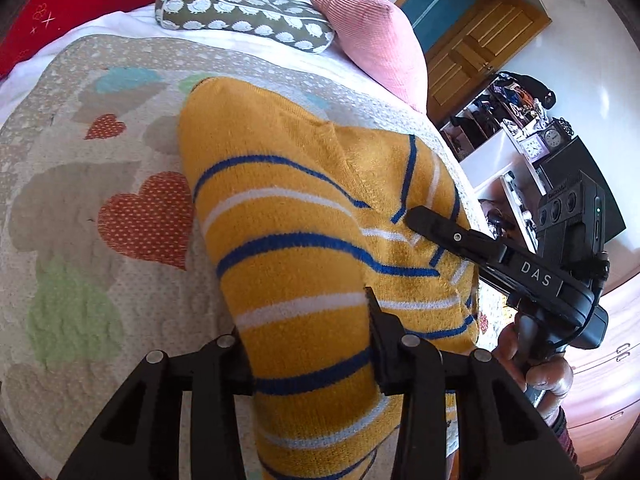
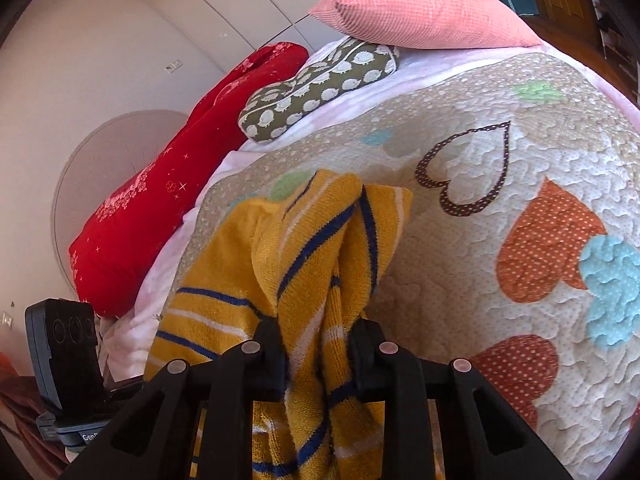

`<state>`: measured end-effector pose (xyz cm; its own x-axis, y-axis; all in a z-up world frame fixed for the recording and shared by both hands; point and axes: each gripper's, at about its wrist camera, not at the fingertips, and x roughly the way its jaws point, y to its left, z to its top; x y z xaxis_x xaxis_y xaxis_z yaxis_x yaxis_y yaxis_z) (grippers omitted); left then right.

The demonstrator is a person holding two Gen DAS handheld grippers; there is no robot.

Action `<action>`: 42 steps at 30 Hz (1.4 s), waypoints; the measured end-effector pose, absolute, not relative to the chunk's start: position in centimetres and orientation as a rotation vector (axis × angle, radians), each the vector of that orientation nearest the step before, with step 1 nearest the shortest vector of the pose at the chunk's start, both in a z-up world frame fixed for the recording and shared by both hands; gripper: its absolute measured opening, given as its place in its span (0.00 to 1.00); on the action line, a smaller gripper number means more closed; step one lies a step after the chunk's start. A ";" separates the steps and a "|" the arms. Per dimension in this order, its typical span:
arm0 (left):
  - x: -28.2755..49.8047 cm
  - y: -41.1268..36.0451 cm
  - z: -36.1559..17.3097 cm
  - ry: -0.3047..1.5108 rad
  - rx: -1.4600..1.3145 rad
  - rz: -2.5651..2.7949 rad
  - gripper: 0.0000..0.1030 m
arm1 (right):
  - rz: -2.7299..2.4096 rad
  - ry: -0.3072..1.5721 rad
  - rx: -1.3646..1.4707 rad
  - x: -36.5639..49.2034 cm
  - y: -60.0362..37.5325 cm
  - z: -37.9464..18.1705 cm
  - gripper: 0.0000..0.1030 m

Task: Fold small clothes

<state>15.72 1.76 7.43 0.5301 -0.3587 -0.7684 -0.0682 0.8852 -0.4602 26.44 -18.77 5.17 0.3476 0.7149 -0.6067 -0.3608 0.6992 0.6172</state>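
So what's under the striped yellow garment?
The heart-patterned quilt lies beneath the yellow striped garment, showing all round it. The patch directly under the cloth is covered, so anything there is hidden.

White capitals "DAS" stand on the black flat side arm of the right gripper (image 1: 412, 220), seen from the left wrist camera. Small pale lettering on the top edge of the black box-shaped camera unit (image 1: 576, 208) behind it: too small to read. From the right wrist camera, the dark grey camera block (image 2: 66, 344) at lower left carries partly cut-off white lettering on its base, beginning "Gen"; the rest is hidden. The clock faces (image 1: 554, 138) show unreadable numerals.
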 end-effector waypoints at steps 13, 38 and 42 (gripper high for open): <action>16.6 6.4 3.4 1.025 -0.494 -0.083 0.54 | 0.643 1.076 0.365 28.9 -13.2 1.6 0.30; 2.0 1.2 10.6 0.736 -0.186 0.297 0.64 | 0.494 0.793 0.250 16.0 -21.3 6.6 0.58; -1.1 -0.3 13.2 0.591 -0.104 0.413 0.84 | 0.417 0.683 0.187 12.7 -22.7 8.6 0.69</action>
<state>-1.13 -0.30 13.16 0.7516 0.3478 -0.5605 -0.4067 0.9133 0.0213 12.70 -22.66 8.58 0.6977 0.4320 -0.5715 -0.3111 0.9013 0.3015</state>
